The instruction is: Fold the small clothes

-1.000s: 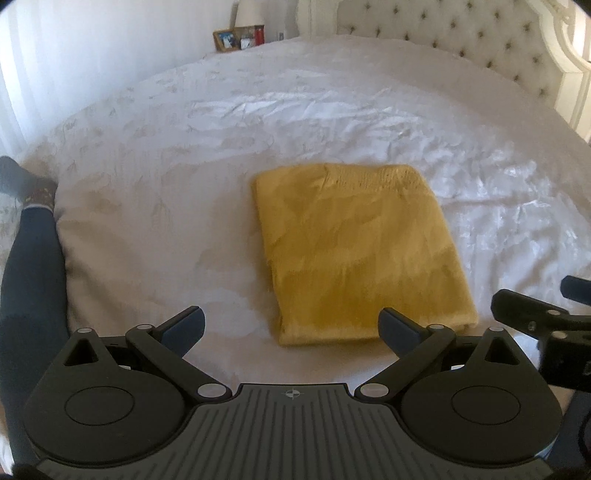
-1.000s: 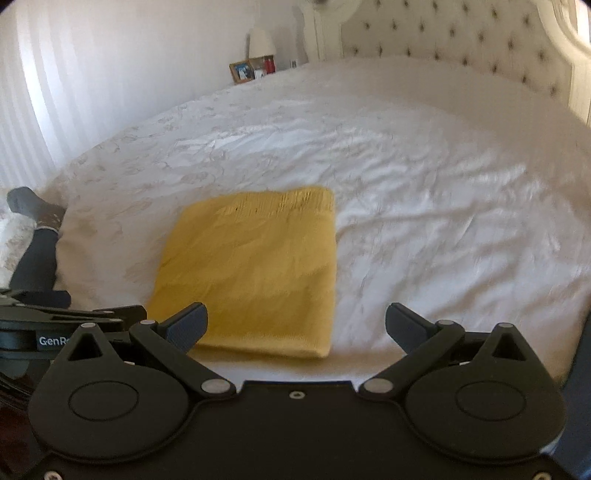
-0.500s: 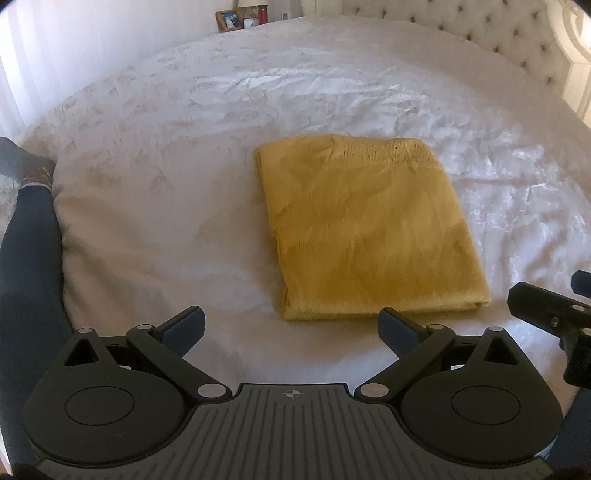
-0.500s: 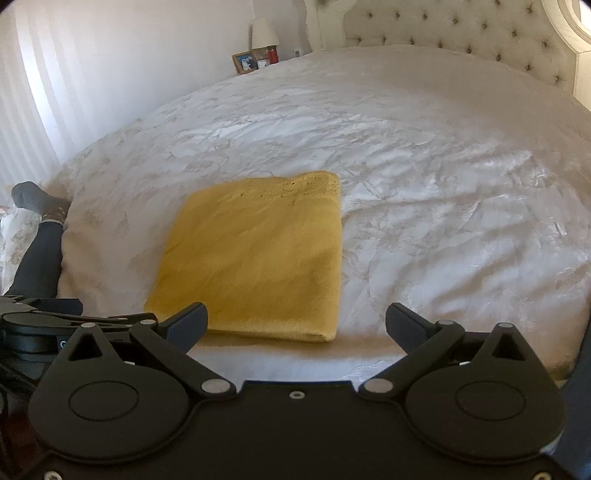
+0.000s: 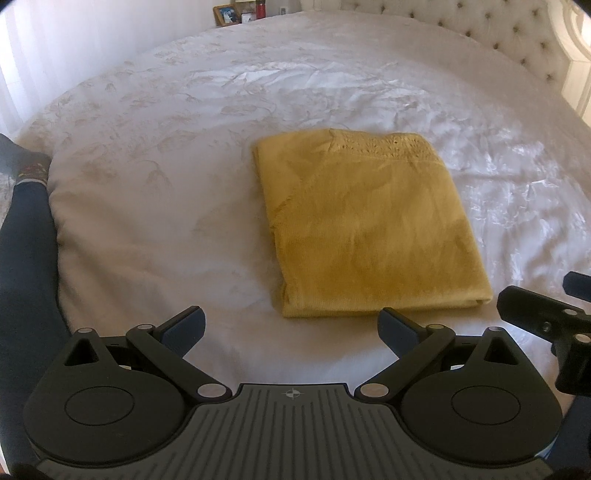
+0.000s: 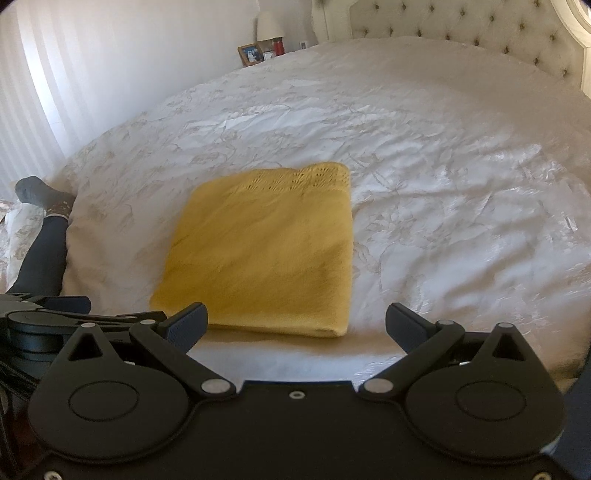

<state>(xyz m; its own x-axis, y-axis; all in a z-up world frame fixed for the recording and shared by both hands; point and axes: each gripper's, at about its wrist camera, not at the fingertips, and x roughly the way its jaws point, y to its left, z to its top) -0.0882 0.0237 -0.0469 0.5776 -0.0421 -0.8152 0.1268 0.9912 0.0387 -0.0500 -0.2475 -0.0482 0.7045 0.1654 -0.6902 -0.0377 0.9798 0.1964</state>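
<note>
A yellow knitted garment (image 5: 365,225) lies folded into a neat rectangle on the white bedspread (image 5: 184,155); the right wrist view shows the same garment (image 6: 266,247) just beyond the fingers. My left gripper (image 5: 291,325) hovers open above the bed, short of the garment's near edge, holding nothing. My right gripper (image 6: 295,321) is open too, its left fingertip (image 6: 188,321) close over the garment's near left corner. Each gripper shows at the edge of the other's view: the right gripper (image 5: 546,317) and the left gripper (image 6: 48,314).
A person's leg in dark trousers and a grey sock (image 6: 40,236) lies along the bed's left edge. A tufted headboard (image 6: 461,22) stands at the back right. A nightstand with a photo frame (image 6: 251,54) and a lamp stands against the far wall.
Both grippers have risen and tilted downward, so the folded garment sits higher and larger in both views. The garment has not moved. Both grippers stay open.
</note>
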